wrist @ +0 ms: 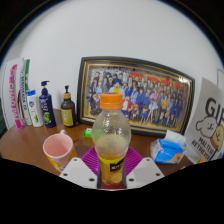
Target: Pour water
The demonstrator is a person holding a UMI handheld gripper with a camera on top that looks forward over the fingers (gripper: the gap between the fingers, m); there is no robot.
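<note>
I take the bottle point(111, 140) as the landmark. Far to its left, at the wall, stand a toothpaste tube point(14, 95), a white tube point(32, 108), a dark blue pump bottle point(47, 106) and a brown pump bottle point(68, 108), all at the back of the wooden worktop point(25, 148). Nearer, just to the left of the bottle and a little ahead of the left finger, stands a pink cup point(58, 151), upright, its mouth open to above. It looks empty, but I cannot see the bottom well.

The bottle stands between the two fingers of the tongs point(111, 170). The magenta pads point(92, 161) lie against its lower part on both sides, so the tongs seem clamped on it, at the yellow label point(111, 165). The long axis of the bottle is upright, and the orange cap point(111, 101) points up and is on the neck. Clear liquid fills the body.

Behind the bottle a framed group photo point(137, 95) leans on the wall. To the right of the bottle lies a blue and white packet point(169, 150), and further right stands a white card with letters point(208, 128).

My judgement: the pour goes to the left, the neck tipping toward the cup. With the cap on, no water can come out.
</note>
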